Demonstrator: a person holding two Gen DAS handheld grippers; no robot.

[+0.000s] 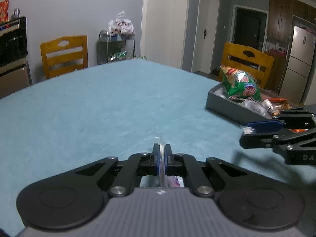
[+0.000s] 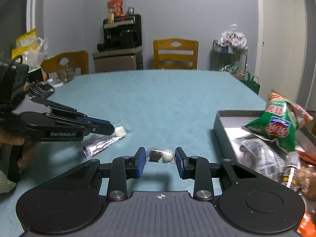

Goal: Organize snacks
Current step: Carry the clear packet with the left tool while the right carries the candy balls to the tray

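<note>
Both claws are loaded, so we're mid-pickup, transfer step next. Largest first: teal tablecloth (image 2: pixel 158 98) is nearly bare. Grey tray (image 2: pixel 221 126) sits at our right, already holding the green chip bag (image 2: pixel 276 126) and other wrappers.

Left gripper (image 1: pixel 162 154) is fully closed, jaws pinching the clear film edge of a small packet (image 2: pixel 122 131) with a white sweet; a purple-foil packet (image 2: pixel 100 145) sits just under it, can't tell if also held.

Right gripper (image 2: pixel 160 163) is narrowed around a clear twin-candy packet (image 2: pixel 160 155), one brown and one white piece; pads look in contact with the wrap at both ends.

Next we lift both and carry them right, over the tray rim, and release into a free spot without snagging the chip bag.
</note>
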